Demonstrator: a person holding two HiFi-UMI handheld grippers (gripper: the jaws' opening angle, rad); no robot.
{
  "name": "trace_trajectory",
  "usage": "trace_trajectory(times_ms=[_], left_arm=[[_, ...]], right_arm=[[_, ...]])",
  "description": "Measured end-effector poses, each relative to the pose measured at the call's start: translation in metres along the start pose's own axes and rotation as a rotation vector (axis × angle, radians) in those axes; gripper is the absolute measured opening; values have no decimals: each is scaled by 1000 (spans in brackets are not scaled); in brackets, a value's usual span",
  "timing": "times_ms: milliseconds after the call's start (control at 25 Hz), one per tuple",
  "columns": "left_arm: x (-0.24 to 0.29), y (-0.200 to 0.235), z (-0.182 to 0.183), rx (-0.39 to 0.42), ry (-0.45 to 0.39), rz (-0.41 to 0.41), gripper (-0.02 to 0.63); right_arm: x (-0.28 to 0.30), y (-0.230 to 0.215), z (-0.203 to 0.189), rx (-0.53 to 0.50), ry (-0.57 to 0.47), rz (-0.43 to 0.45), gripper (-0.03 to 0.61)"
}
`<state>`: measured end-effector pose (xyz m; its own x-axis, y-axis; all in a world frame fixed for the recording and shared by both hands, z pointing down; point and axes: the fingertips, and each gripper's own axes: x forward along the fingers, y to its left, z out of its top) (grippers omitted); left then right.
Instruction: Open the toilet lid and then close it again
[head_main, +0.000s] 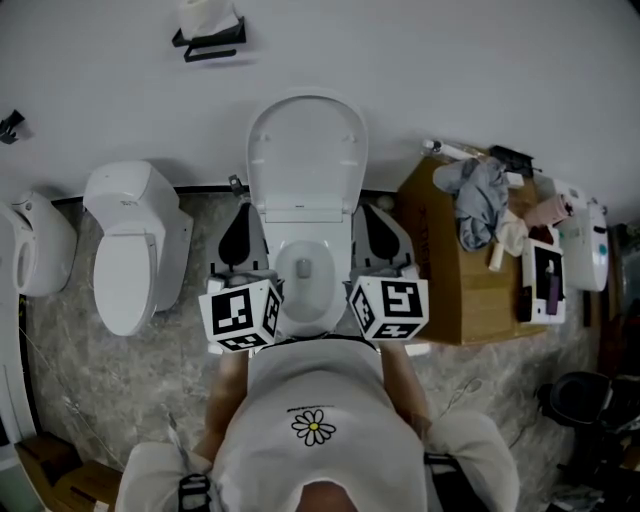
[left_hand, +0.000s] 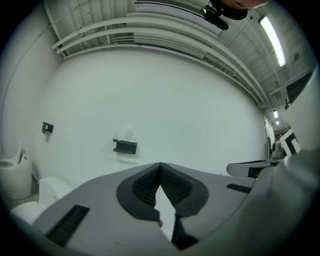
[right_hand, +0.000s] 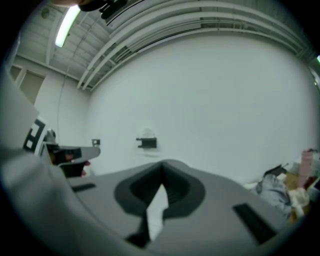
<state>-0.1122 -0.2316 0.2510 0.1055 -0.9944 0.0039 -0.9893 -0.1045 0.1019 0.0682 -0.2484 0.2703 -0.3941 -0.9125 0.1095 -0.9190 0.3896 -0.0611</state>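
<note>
The toilet (head_main: 303, 285) stands at the middle of the far wall. Its lid (head_main: 305, 150) is raised upright, leaning back towards the wall, so the bowl lies open.

The left tongs (left_hand: 160, 166) are fully closed, with the ribbed pads meeting at the tip and nothing between them. The right tongs (right_hand: 161, 166) are likewise pressed together and empty. Both point level at the far wall, one on each side of the bowl, clear of the lid. Each carries a cube of black-and-white square markers, which have no words on them.

A paper holder (head_main: 210, 38) is fixed to the wall, far and left of the lid. A second toilet (head_main: 130, 245) stands to the left with its lid down, and another white fixture (head_main: 38, 248) is at the left edge.

A cardboard box (head_main: 455, 300) sits to the right of the toilet with a grey cloth (head_main: 480, 195) and small items heaped on it. No print on them is legible.

The person's shirt (head_main: 315, 400) shows a daisy under a line of print too small to read.
</note>
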Motion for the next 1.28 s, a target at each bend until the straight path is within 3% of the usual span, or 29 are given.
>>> trace_trajectory(times_ms=[680,1080,1280], left_arm=[[26,-11,-7,-25,8,-6,17],[41,-3,-26,-23,61,-1,17],[74,8,-24,9,63,6,18]], right_arm=[[10,-19,3,-7,-1,1,29],[32,-21,-14,14,55,39,29],[66,-32,-8,-76,38,15,31]])
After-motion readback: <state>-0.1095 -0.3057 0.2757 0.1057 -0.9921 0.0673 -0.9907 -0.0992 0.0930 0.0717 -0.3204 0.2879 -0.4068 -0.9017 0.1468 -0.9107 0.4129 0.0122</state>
